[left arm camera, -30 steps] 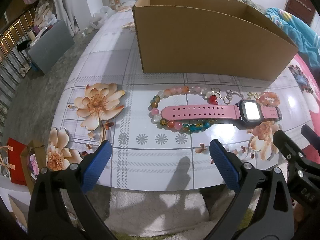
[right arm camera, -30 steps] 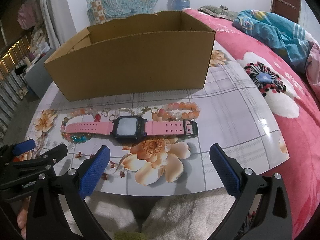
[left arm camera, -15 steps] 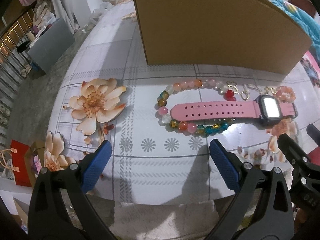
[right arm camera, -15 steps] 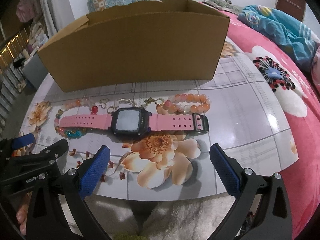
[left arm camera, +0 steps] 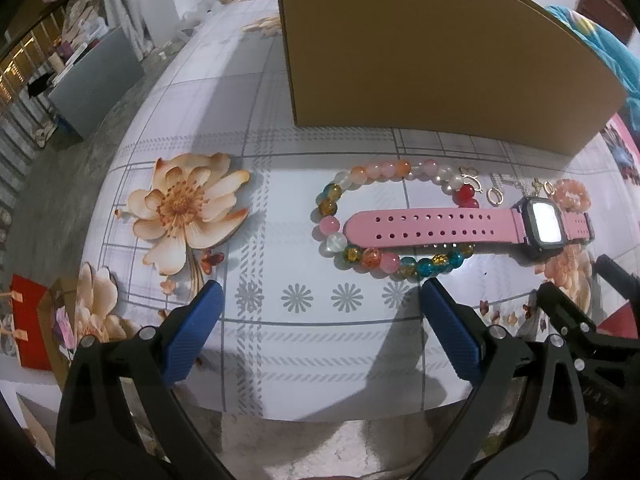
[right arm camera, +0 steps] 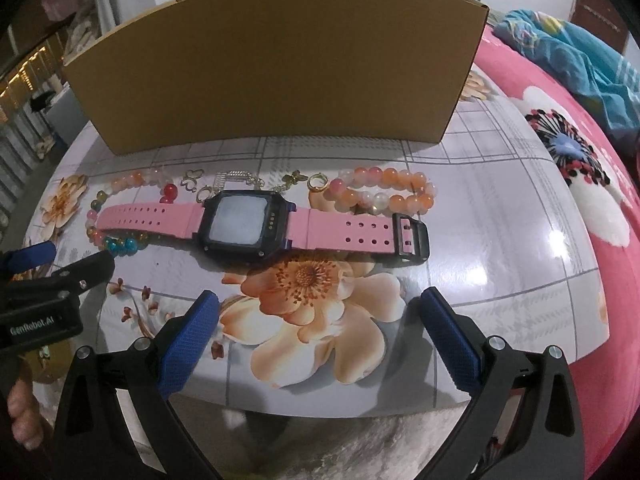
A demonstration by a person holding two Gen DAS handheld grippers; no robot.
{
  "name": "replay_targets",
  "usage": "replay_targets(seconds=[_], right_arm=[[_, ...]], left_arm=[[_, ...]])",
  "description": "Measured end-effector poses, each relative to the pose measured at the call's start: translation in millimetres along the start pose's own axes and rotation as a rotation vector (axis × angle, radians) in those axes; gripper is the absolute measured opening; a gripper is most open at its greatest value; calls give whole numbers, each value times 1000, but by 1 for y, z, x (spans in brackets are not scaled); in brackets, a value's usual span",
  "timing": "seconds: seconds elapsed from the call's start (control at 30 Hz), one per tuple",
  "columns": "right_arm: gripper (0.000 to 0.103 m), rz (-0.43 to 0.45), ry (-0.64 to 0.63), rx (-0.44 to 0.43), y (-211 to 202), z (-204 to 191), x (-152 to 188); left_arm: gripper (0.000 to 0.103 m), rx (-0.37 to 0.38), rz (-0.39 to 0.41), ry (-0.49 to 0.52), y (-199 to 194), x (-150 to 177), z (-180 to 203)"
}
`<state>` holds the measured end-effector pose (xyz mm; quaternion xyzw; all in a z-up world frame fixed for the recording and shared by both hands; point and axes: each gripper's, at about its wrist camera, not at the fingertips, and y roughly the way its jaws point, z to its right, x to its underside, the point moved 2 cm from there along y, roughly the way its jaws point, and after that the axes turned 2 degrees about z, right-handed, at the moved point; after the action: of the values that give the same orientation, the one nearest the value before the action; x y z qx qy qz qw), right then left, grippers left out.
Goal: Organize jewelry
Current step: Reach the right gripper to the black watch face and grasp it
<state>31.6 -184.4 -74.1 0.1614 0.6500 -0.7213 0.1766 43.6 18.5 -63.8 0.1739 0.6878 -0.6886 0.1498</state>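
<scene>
Mid-frame in the right wrist view, a pink watch (right arm camera: 256, 224) with a perforated rubbery strap and square dark case lies flat on the glossy flower-printed worktop (right arm camera: 500, 240). Round glassy multicoloured beads (left arm camera: 372, 256) loop around its strap end at centre-right; a peach bead bracelet (right arm camera: 384, 192) sits just above the buckle. Matte cardboard box (right arm camera: 280, 68) fills the upper frame. Left hand-held gripper (left arm camera: 320, 328) and right hand-held gripper (right arm camera: 320, 332) hold their ribbed blue pads wide apart, empty.
</scene>
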Motion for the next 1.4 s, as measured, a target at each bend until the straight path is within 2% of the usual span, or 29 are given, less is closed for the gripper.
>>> replay_targets(seconds=[0.17, 0.27, 0.37, 0.4, 0.47, 0.5, 0.63, 0.7, 0.77, 0.8, 0.93, 1.1, 1.2, 1.4], right_arm=[[97, -8, -54, -38, 5, 16, -2], [97, 16, -82, -69, 4, 30, -3], [97, 120, -95, -182, -15, 45, -10], [97, 145, -135, -228, -22, 46, -15], [93, 161, -222, -277, -26, 43, -22], [87, 162, -280, -310, -25, 40, -28], [70, 125, -460, -376, -13, 26, -40], [66, 107, -563, -368, -6, 18, -39], [62, 78, -649, -358, 1, 12, -37], [60, 62, -688, -358, 4, 9, -34], [52, 2, -795, -355, 14, 2, -30], [50, -42, -833, -384, 14, -11, -38], [50, -86, -820, -438, 16, -10, -44], [50, -201, -703, -597, 21, 4, -63]], left_arm=[[96, 20, 47, 33, 0, 3, -3], [96, 32, 67, 60, -2, 4, -3], [96, 48, 77, 82, -3, 4, -2], [96, 50, 83, 84, -3, 5, -2], [96, 59, 110, 93, -5, 6, -3], [96, 66, 127, 95, -6, 6, -3], [92, 121, 201, 101, -17, 9, -5], [80, 137, 236, 132, -24, 10, -3], [72, 156, 249, 172, -29, 11, 2], [65, 165, 251, 186, -30, 11, 5], [51, 215, 255, 257, -35, 15, 21], [47, 245, 260, 370, -37, 20, 45], [47, 247, 277, 447, -39, 22, 59], [47, 164, 332, 647, -40, 27, 88]])
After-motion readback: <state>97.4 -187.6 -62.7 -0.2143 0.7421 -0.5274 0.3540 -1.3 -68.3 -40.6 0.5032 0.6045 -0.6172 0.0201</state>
